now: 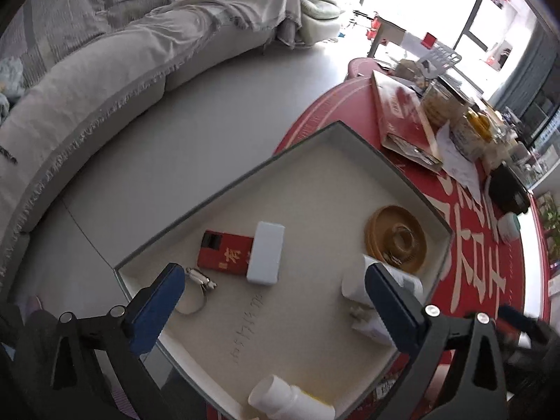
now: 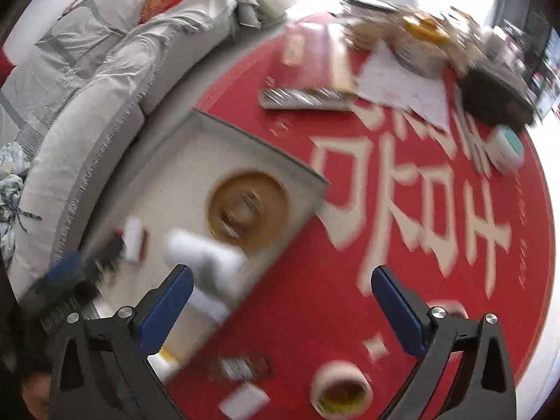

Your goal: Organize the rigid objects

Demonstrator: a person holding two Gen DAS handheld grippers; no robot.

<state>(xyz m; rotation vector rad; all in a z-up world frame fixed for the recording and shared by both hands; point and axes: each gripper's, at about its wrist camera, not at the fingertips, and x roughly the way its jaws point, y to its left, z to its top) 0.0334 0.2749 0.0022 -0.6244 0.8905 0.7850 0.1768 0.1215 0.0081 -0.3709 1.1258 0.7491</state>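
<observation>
A grey-rimmed box tray [image 1: 336, 129] sits on a red round table. In it lie a red card case [image 1: 224, 252], a white rectangular box [image 1: 266, 253], a metal ring clip [image 1: 196, 290], a brown round dish [image 1: 395, 238], a white cup [image 1: 353, 285] and a white bottle [image 1: 280, 399] at the near rim. My left gripper [image 1: 274, 301] is open and empty above the tray floor. My right gripper [image 2: 281, 299] is open and empty, over the tray's right edge [image 2: 287, 159] and the table. The right view is blurred; the dish [image 2: 248, 206] and a white cylinder [image 2: 203, 255] show there.
A tape roll [image 2: 341, 390], a small white block [image 2: 245, 400] and a small labelled item [image 2: 239, 367] lie on the red tablecloth [image 2: 402, 280] near me. Clutter of boxes, jars and papers [image 1: 437, 112] fills the far table. A grey sofa [image 1: 105, 80] stands left.
</observation>
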